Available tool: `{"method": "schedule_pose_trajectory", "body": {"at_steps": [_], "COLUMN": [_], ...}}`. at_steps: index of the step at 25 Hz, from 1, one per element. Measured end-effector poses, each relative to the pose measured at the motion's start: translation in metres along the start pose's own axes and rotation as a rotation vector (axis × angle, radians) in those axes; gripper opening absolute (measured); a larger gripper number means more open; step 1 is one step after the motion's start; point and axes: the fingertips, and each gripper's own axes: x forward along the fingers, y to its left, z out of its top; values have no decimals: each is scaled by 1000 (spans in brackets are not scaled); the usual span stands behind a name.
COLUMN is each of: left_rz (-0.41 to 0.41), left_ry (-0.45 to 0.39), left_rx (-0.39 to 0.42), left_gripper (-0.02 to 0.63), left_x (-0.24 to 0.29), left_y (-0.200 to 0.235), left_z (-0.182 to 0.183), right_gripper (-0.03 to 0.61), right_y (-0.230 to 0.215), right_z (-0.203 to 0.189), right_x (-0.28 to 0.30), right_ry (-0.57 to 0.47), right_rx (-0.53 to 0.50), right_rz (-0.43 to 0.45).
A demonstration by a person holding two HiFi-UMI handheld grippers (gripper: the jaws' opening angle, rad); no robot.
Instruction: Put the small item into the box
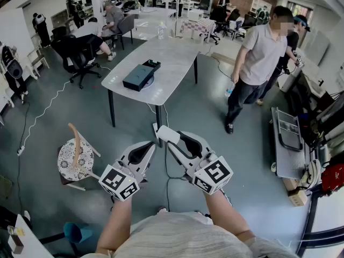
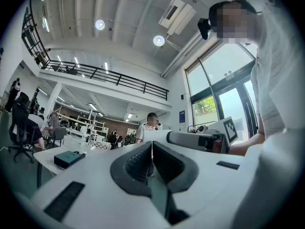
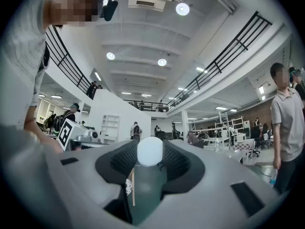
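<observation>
A small white rounded item (image 3: 150,150) sits between the pads of my right gripper (image 3: 150,157), which is shut on it. In the head view this item (image 1: 168,135) shows at the tip of the right gripper (image 1: 164,136), held in the air above the floor. My left gripper (image 1: 151,145) is beside it on the left, with its jaws pressed together and nothing in them (image 2: 152,157). The dark box (image 1: 141,75) lies on the white table (image 1: 172,63) some way ahead; it also shows small in the left gripper view (image 2: 68,159).
A person in a grey shirt (image 1: 258,63) stands to the right of the table. A round patterned stool (image 1: 75,159) is at the left, a black office chair (image 1: 80,52) beyond it, and a metal cart (image 1: 287,144) at the right. A cable (image 1: 166,171) runs across the floor.
</observation>
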Motion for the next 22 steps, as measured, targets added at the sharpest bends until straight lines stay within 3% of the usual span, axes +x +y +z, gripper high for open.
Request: {"method": "schedule_pose_trajectory", "body": {"at_steps": [22], "left_rz": [-23], "left_ry": [-5], "left_rx": [-3], "left_gripper": [21], "left_x": [-9], "left_y": [18], "left_z": [2], "right_gripper": [178], "right_y": [8], "right_z": [5], "right_x": [17], "right_ry": [-7], "right_rx": [0], "right_rz": [-7]}}
